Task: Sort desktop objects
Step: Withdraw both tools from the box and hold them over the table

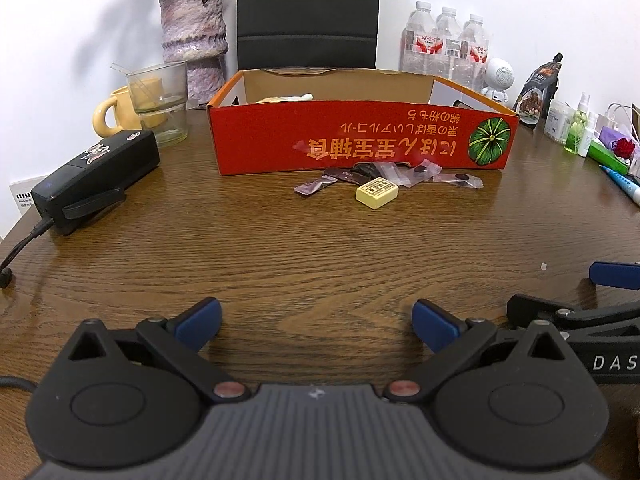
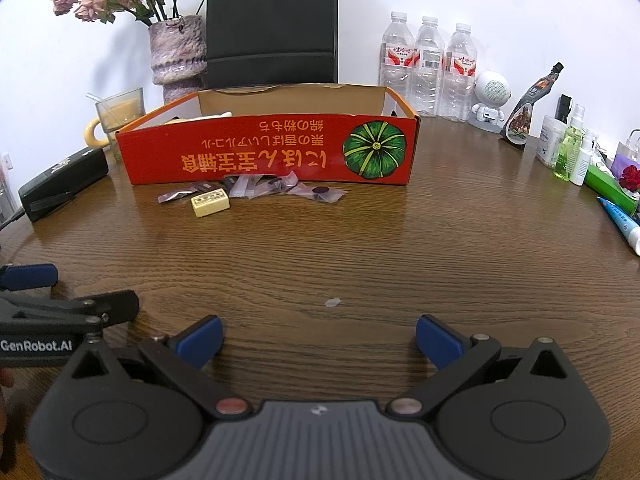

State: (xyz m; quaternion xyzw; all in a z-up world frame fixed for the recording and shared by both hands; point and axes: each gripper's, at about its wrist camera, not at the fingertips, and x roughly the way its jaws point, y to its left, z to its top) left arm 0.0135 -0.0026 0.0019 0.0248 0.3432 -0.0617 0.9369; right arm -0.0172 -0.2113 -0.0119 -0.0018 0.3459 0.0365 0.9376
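Nearest the left wrist camera, the left gripper [image 1: 316, 322] hovers low over a brown wooden desk [image 1: 280, 248], its blue-tipped fingers [image 1: 200, 320] spread wide apart with nothing between them. The right gripper [image 2: 318, 334] sits just beside it at 3 o'clock, its own blue-tipped fingers also wide apart and empty (each gripper shows at the edge of the other's view). A small white scrap [image 2: 333, 302] lies on the bare wood just ahead of the right gripper.

Farther out, at 12 o'clock, the things to sort lie in a loose cluster on the desk: a pale yellow tile [image 1: 376, 193] with printed markings, a dark wrapped candy [image 1: 316, 187] at its 10 o'clock, and several clear wrappers [image 1: 456, 179] with dark sweets at its 2 o'clock. The cluster lies right against the front wall of a red cardboard box [image 1: 360, 140] printed with a green pumpkin. The box is open on top, and a pale item inside barely shows over the wall.

At 10 o'clock a black case [image 1: 100, 178] with a strap rests on the desk, a cable running from its near end. Behind it stand a clear cup [image 1: 160, 100] and a yellow mug [image 1: 116, 114], then a purple vase [image 1: 194, 40] of dried roses. At 1 o'clock, against the white wall, stand three water bottles [image 1: 446, 46] and a small white robot figure [image 1: 498, 78].
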